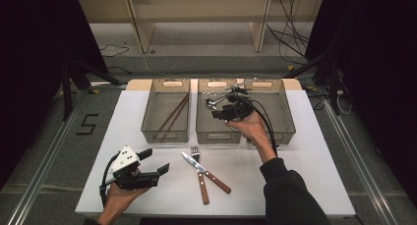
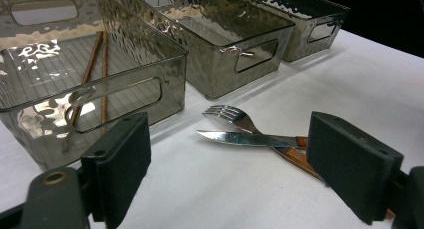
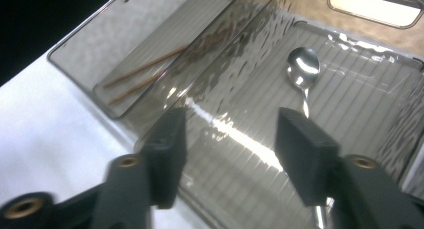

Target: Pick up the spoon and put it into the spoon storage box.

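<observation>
A fork (image 1: 195, 154) and a knife (image 1: 191, 162), both with wooden handles, lie crossed on the white table (image 1: 305, 166), in front of three clear grey bins. Ahead of my left gripper (image 2: 235, 174) I see the fork (image 2: 227, 113) and the knife (image 2: 240, 138). That left gripper (image 1: 156, 161) is open at the table's front left, with nothing between its pads. My right gripper (image 1: 217, 112) hovers over the middle bin (image 1: 200, 129), open and empty. A spoon (image 3: 303, 64) lies on that bin's floor beyond my right gripper (image 3: 230, 144). Two chopsticks (image 1: 174, 114) rest in the left bin (image 1: 146, 114).
The right bin (image 1: 289, 114) stands beside the middle one, partly behind the right hand. A black cable (image 1: 268, 124) trails from the right gripper over the wrist. Bare white table lies at both sides and along the front edge. Shelving and cables stand behind the table.
</observation>
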Demonstrator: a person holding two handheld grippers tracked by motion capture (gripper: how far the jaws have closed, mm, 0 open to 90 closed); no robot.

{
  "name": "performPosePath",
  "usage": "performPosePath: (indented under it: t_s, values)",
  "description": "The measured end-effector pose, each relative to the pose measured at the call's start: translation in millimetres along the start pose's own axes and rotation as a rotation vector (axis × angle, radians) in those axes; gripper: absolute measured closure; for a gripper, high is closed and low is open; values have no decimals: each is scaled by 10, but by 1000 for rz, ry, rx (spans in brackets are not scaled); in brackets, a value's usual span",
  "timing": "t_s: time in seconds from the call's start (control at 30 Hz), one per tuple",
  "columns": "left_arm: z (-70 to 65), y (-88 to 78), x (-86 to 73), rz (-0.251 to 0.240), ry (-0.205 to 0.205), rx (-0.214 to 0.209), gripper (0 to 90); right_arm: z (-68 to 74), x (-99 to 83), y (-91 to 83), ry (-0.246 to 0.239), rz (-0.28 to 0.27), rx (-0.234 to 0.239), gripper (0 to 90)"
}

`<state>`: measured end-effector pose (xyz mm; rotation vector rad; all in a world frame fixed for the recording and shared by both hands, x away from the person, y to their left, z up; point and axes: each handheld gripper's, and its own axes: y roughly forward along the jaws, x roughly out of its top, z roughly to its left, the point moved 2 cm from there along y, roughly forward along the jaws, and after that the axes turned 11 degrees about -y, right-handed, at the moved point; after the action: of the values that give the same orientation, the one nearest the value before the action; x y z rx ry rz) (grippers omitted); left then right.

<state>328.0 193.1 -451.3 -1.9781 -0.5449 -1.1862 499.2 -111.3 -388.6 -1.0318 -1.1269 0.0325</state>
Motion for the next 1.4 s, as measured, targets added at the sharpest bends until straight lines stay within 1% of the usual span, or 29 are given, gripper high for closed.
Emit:
performPosePath:
  t_s: [0.1,0.2,0.27,0.33,0.6,0.7,0.8,1.1,1.2,1.27,1.4]
  values:
    - [5,-6,2,2,-2,1,175,67,-23,-73,-12,-12,7,380]
    - [9,-6,2,2,-3,1,174,145,-54,-131,-28,-19,13,350]
    - [8,-5,1,2,-2,2,173,201,-76,-163,-48,-13,17,335]
    - [8,-4,1,2,-2,3,171,261,-99,-190,-68,-11,17,328]
    - [10,-12,4,-5,-7,1,169,417,-226,-254,-89,-11,26,308]
    - [11,-13,5,-9,-14,-1,169,459,-277,-268,-100,-7,15,305]
    - [11,-13,6,-7,-12,0,169,495,-329,-268,-101,-6,19,305]
    - [8,-16,6,-8,-12,0,169,571,-502,-254,-80,-5,44,267]
    - [7,-14,8,-9,-12,-1,168,596,-560,-253,-81,1,42,260]
    - [4,-15,9,-7,-10,0,169,610,-581,-248,-83,15,39,250]
    - [5,-16,12,-10,-12,-2,169,636,-612,-255,-83,18,39,246]
